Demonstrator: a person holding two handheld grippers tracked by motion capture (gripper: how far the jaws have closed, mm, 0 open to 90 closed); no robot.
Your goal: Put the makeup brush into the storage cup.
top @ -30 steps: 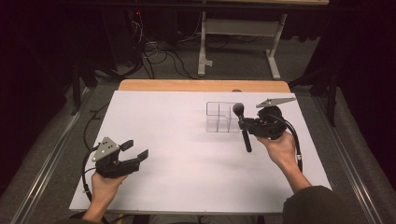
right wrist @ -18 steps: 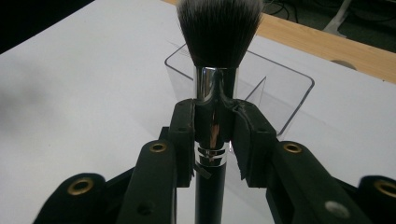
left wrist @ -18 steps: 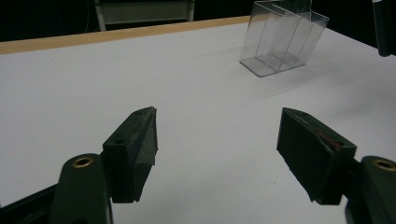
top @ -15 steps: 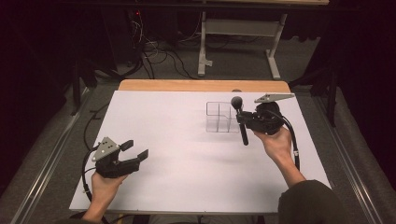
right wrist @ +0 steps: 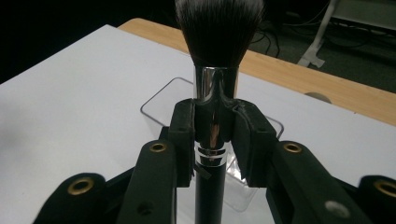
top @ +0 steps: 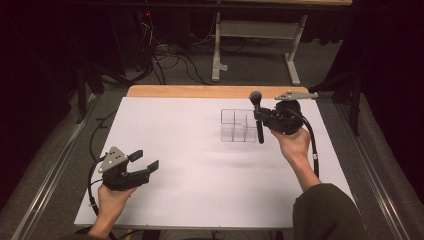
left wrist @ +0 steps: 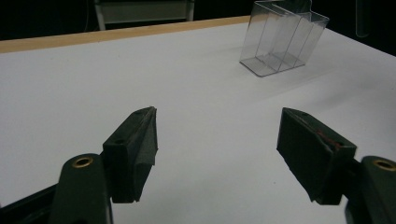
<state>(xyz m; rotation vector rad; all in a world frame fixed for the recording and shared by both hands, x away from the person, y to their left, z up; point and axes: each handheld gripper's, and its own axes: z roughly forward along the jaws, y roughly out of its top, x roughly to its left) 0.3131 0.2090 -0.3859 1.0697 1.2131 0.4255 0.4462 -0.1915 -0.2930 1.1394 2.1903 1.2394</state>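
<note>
High view: your left gripper [top: 145,162] rests low on the white tabletop [top: 190,165], jaws spread, holding nothing. Your right gripper [top: 258,116] pinches a black-handled, chrome-collared makeup brush [top: 258,117] upright beside the clear plastic divided organiser [top: 236,125].

Left gripper view: jaws spread wide.

Right gripper view: jaws clamp the brush collar.

A matt white sheet [top: 200,165] covers the table, a strip of pale wood [top: 200,91] bare at its far edge. The organiser [left wrist: 282,39] is clear, glossy plastic. The brush [right wrist: 217,70] has soft dark bristles, a mirror-bright metal collar and a glossy black handle, pinched between the right gripper's [right wrist: 215,126] matt black pads.
</note>
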